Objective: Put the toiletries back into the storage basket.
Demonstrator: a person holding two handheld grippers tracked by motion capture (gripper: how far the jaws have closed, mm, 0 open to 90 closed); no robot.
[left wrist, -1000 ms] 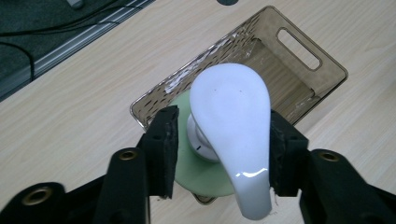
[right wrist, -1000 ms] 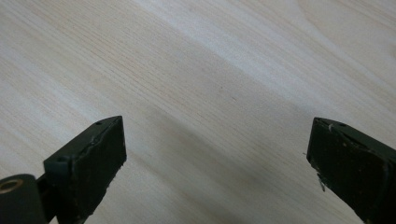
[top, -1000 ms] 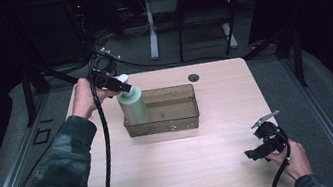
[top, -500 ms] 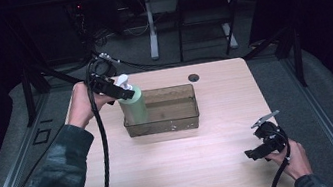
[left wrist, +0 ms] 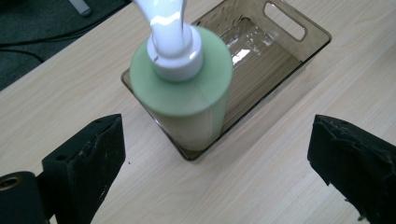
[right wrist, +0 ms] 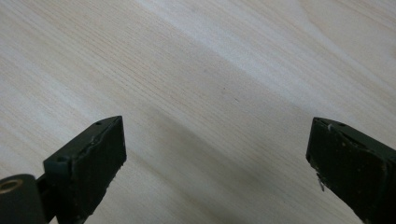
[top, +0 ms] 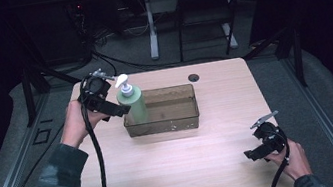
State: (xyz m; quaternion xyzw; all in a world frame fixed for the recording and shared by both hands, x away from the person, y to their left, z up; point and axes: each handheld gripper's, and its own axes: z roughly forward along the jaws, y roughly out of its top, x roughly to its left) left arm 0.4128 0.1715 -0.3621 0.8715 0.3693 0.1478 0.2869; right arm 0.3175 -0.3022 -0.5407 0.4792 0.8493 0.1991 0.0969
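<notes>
1. Since the earlier frames, the left gripper (top: 124,111) had let go of the pale green cylindrical pump bottle with a white dispenser head (top: 132,104) and backed off a little; the bottle had gone from tilted above the bin to standing upright.
2. That bottle stood inside the smoky brown translucent plastic bin with cut-out handles (top: 179,122), in the bin's end nearest the left gripper, close against the end wall.
3. From the left gripper view, the gripper's black jaws were spread wide, with the bottle (left wrist: 182,93) between and beyond them, untouched.
4. Well away from the bin, near the pale wooden table's (top: 177,173) front edge, the right gripper (top: 250,155) hovered low with its jaws spread wide, holding nothing.
5. Judging by its look, the bottle was rigid, smooth plastic, likely slippery and top-heavy if part full.
6. Gripping across the round body below the shoulder seemed safest; the pump head could turn or press down.
</notes>
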